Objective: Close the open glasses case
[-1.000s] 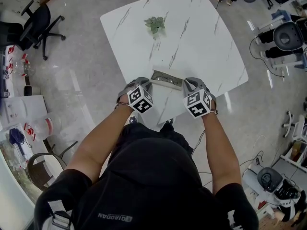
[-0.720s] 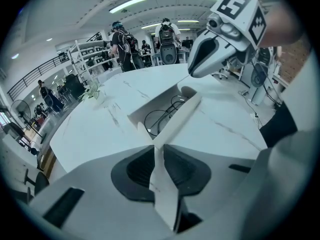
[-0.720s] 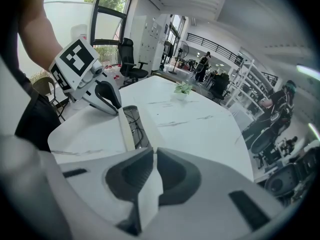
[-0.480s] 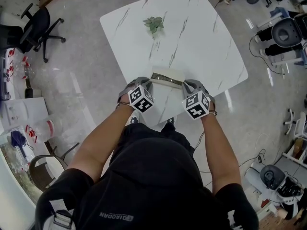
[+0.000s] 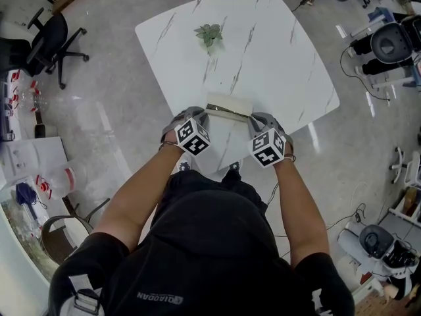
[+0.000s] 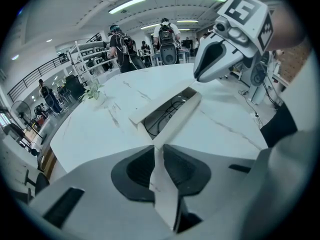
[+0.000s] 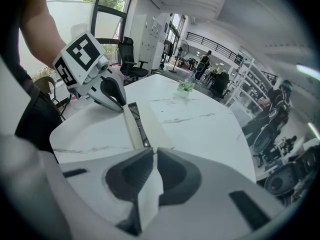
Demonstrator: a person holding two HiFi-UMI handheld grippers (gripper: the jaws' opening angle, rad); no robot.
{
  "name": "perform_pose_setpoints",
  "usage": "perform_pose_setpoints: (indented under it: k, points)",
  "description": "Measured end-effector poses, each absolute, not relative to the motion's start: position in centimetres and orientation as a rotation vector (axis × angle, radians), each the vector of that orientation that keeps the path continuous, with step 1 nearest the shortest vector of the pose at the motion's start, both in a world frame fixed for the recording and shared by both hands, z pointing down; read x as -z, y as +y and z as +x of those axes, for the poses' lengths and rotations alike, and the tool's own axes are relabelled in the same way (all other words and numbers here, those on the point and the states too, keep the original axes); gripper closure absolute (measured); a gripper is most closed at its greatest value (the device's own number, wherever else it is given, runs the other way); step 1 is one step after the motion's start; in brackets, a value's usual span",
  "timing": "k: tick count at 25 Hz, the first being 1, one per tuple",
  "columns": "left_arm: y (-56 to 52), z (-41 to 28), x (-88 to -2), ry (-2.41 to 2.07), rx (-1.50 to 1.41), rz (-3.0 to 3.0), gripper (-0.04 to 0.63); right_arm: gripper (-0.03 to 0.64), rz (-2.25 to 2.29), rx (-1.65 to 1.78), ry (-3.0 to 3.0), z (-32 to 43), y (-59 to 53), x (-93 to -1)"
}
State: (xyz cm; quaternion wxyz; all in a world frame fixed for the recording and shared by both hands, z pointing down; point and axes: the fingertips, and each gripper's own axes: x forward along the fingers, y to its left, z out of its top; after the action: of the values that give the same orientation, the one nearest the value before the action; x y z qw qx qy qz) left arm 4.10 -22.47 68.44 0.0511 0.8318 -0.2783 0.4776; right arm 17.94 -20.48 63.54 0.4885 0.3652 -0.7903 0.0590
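On veined marble (image 5: 276, 58), left tool (image 6: 156, 151) and right tool (image 7: 153, 156) pinch the boxy case (image 5: 229, 104).

An open-plan office or lab workspace: swivel chairs (image 5: 56, 31), metal shelving racks (image 6: 84, 59), ceiling strip lights (image 6: 129, 4), people (image 6: 167, 36) standing among equipment

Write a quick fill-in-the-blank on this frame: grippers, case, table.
1. The left gripper and right gripper each hold one end of the ____.
2. Both grippers' jaws are ____ on it.
3. On the table, far from the grippers, stands a small ____.
Missing: glasses case; shut; plant.
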Motion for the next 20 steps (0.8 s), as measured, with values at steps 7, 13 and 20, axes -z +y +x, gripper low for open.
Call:
perform_pose_setpoints:
  k: [7,13,20]
  points:
    - [-22.6,4.2,-68.4,-0.849,-1.445,2.526,0.535,0.592,0.883,-0.155,-1.918,18.0,-20.1,-63.9]
    - [-22.4,4.1,-68.3,-0.850,-1.442,2.529,0.535,0.591,0.882,-0.166,-1.913,17.8,-19.4,-64.4]
    - [-22.3,4.0,-68.4,-0.852,-1.439,2.531,0.537,0.589,0.868,-0.181,-1.906,17.5,-18.6,-65.3]
